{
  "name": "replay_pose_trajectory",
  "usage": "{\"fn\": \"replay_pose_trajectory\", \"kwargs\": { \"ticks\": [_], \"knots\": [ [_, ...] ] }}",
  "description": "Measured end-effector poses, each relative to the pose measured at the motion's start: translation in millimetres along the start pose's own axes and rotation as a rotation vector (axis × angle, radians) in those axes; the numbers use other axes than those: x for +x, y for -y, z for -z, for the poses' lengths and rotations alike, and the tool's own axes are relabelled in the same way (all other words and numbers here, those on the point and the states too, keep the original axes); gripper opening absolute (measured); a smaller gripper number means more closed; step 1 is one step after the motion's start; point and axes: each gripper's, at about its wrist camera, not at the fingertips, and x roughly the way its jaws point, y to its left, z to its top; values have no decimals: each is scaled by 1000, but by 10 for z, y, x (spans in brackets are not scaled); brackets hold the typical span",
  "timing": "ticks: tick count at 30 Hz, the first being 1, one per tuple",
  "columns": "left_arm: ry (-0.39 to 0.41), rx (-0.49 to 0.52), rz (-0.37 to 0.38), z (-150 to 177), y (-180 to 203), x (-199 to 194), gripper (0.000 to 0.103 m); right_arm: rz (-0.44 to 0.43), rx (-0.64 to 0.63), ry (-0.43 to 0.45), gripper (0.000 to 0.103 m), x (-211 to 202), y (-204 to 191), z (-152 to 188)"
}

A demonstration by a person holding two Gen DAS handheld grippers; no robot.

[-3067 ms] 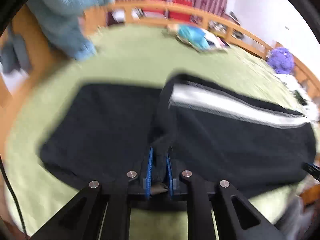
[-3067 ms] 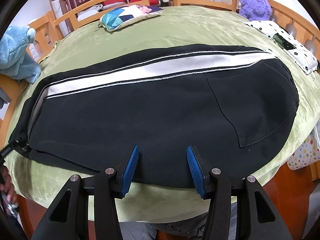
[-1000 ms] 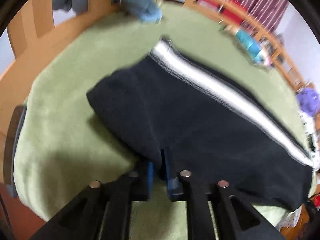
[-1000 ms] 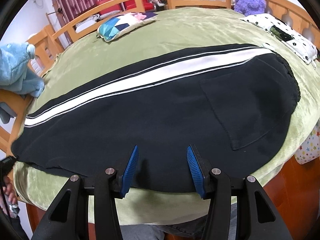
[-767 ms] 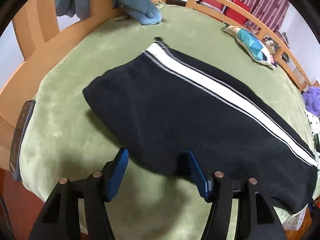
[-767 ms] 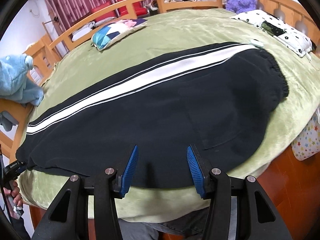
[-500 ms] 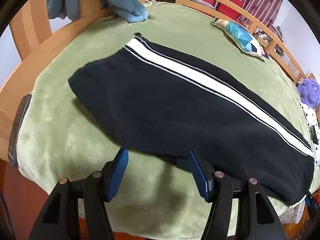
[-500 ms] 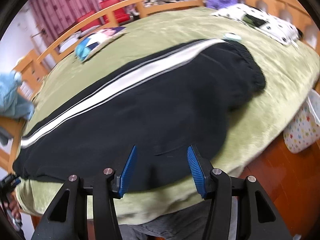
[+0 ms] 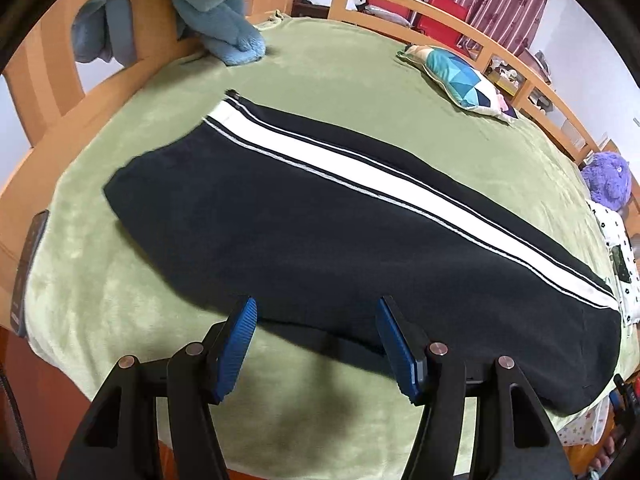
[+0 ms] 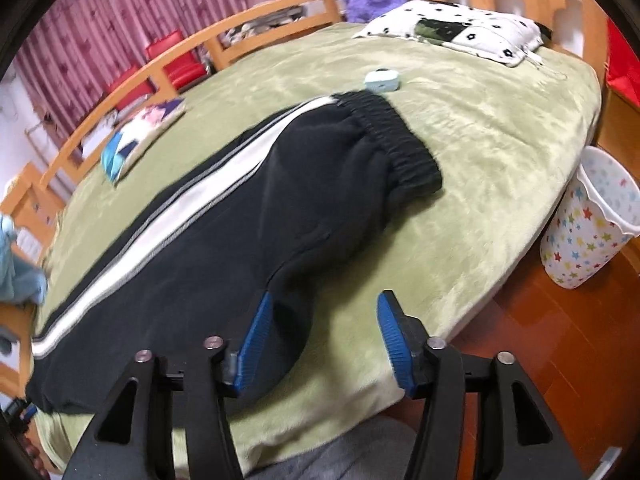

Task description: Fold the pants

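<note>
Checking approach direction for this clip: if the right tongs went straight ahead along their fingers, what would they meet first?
Most likely the green blanket just right of the pants, whose near edge lies by the left finger. The right tongs are open and empty; depth is uncertain.

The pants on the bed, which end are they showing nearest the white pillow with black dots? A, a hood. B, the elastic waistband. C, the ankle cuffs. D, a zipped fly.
B: in the right wrist view the pants end in a gathered, ribbed elastic waistband on the side of the green bed cover toward the white dotted pillow.
</note>
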Motion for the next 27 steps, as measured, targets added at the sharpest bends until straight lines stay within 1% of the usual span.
{"fn": "replay_pose_trajectory", "kwargs": {
  "ticks": [2,4,7,8,10,12,14,15,16,17,18,19,20,21,23,24,25,26,27],
  "knots": [
    [-10,6,10,-10,76,35,60,-27,34,12,65,61,83,-98],
    [-1,11,23,-18,150,46,60,-60,69,12,66,128,145,-156],
    [-1,11,40,-28,216,68,60,-121,135,9,70,333,223,-259],
    [-5,11,46,-29,237,76,60,-138,168,6,72,439,263,-300],
    [-14,14,52,-34,270,96,60,-165,229,-7,73,621,335,-363],
    [-17,17,47,-27,277,103,60,-205,307,-24,79,823,419,-419],
    [-13,13,43,-18,270,101,60,-267,400,-42,79,1056,496,-492],
    [-13,7,42,-13,265,104,60,-279,422,-50,79,1133,498,-533],
    [-17,-2,40,-4,252,114,60,-280,434,-49,74,1172,487,-577],
    [-21,-7,40,-6,244,125,60,-264,435,-51,52,1207,449,-657],
    [-27,-13,39,-3,235,134,60,-261,406,-59,34,1212,402,-752],
    [-32,-16,36,-6,228,137,60,-279,361,-64,19,1177,350,-865],
    [-33,-15,34,-9,214,127,60,-282,317,-47,17,1082,304,-982],
    [-30,-10,35,-12,209,108,60,-285,268,27,17,844,284,-1181],
    [-10,-3,26,-3,182,46,60,-315,219,108,18,541,325,-1426],
    [1,-4,24,5,160,25,60,-287,216,149,18,416,370,-1506],
    [9,-10,24,20,125,10,60,-239,218,170,19,374,415,-1547],
    [10,-17,24,29,96,9,60,-186,201,168,22,383,442,-1564],
    [6,-29,26,42,59,18,60,-125,172,140,25,461,475,-1565]
  ]
}}
